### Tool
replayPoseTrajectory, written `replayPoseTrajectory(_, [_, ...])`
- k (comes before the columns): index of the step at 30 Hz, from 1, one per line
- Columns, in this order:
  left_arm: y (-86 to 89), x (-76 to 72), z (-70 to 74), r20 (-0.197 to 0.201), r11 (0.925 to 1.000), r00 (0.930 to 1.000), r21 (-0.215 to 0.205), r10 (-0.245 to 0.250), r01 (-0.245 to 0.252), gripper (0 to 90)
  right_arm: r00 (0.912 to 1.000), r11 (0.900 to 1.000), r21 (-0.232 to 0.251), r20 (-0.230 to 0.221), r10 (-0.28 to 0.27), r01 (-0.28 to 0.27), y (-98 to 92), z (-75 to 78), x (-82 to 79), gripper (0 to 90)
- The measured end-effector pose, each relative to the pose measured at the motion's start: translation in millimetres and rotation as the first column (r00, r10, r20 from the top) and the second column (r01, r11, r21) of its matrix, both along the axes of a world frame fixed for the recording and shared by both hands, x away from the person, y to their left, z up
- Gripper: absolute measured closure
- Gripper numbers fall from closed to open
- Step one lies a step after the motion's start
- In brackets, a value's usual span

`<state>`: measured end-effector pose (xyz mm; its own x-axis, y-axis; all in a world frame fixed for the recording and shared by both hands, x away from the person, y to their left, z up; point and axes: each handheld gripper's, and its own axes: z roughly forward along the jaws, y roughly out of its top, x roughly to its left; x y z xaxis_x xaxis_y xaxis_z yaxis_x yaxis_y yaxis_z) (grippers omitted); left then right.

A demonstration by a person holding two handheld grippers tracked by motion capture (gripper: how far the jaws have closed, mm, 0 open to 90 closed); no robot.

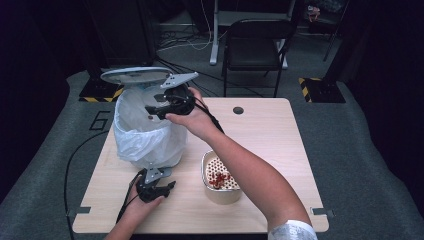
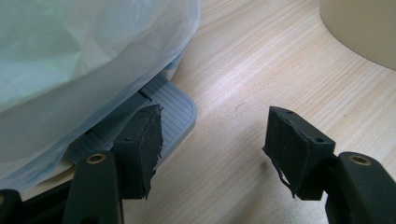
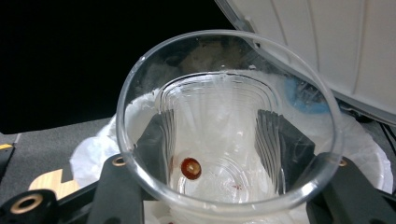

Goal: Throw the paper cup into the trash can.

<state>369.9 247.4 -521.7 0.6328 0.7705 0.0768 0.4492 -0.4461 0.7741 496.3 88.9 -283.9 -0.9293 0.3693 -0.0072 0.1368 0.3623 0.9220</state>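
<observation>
Between the right gripper (image 3: 219,149) jaws: a clear cup (image 3: 229,135), no spare room. Beyond them the bin (image 1: 145,135) mouth lies open; its raised lid (image 3: 322,46) crowds the upper right. Left gripper (image 2: 210,140) jaws: bare table (image 2: 243,84) between (pedal (image 2: 175,109) under one jaw), bowl (image 2: 364,28) well ahead.

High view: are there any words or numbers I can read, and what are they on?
"6": one big dark number on the grey floor mat, left of the lined bin.
No other readable text: the yellow-and-black striped plates on the floor carry stripes, not letters.
</observation>
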Motion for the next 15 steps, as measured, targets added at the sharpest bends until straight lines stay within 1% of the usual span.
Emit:
replayPoseTrajectory(6, [0.1, 0.0, 0.0, -0.001, 1.0000, 1.0000, 0.000, 0.000, 0.000, 36.8, 0.9996, 1.000, 0.002, -0.026, -0.015, 0.015, 6.9, -3.3, 7.3, 47.5])
replayPoseTrajectory(7, [0.0, 0.0, 0.0, -0.001, 1.0000, 1.0000, -0.001, 0.001, -0.001, 36.8, 0.9995, 1.000, 0.003, -0.027, -0.018, 0.019, 9.4, -3.9, 7.7, 47.5])
replayPoseTrajectory(9, [-0.1, 0.0, 0.0, 0.000, 1.0000, 1.0000, 0.001, 0.002, -0.002, 36.8, 0.9997, 1.000, -0.014, -0.014, -0.018, 0.018, 13.9, -5.9, 9.4, 47.3])
replayPoseTrajectory(10, [0.0, 0.0, 0.0, -0.001, 1.0000, 1.0000, -0.001, 0.002, -0.002, 36.8, 0.9996, 1.000, -0.019, -0.015, -0.022, 0.022, 16.1, -7.1, 9.9, 46.9])
replayPoseTrajectory(11, [-1.1, -0.1, -1.6, 0.018, 0.9997, 0.9997, -0.014, 0.019, -0.018, 36.8, 0.9994, 0.999, -0.016, -0.016, -0.030, 0.030, 18.2, -8.6, 10.3, 45.8])
replayPoseTrajectory(12, [-0.9, -0.1, -1.6, 0.017, 0.9997, 0.9997, -0.014, 0.018, -0.018, 36.8, 0.9992, 0.999, -0.016, -0.013, -0.039, 0.039, 19.4, -10.0, 10.7, 40.6])
replayPoseTrajectory(14, [-1.1, 0.0, -2.0, 0.021, 0.9995, 0.9996, -0.022, 0.021, -0.020, 36.8, 0.9982, 0.998, 0.016, -0.025, -0.056, 0.056, 21.0, -11.8, 10.6, 26.4])
replayPoseTrajectory(15, [0.6, 0.0, 0.3, -0.008, 0.9999, 1.0000, -0.009, 0.004, -0.004, 36.8, 0.9968, 0.997, 0.042, -0.051, -0.061, 0.063, 20.8, -12.8, 11.1, 15.4])
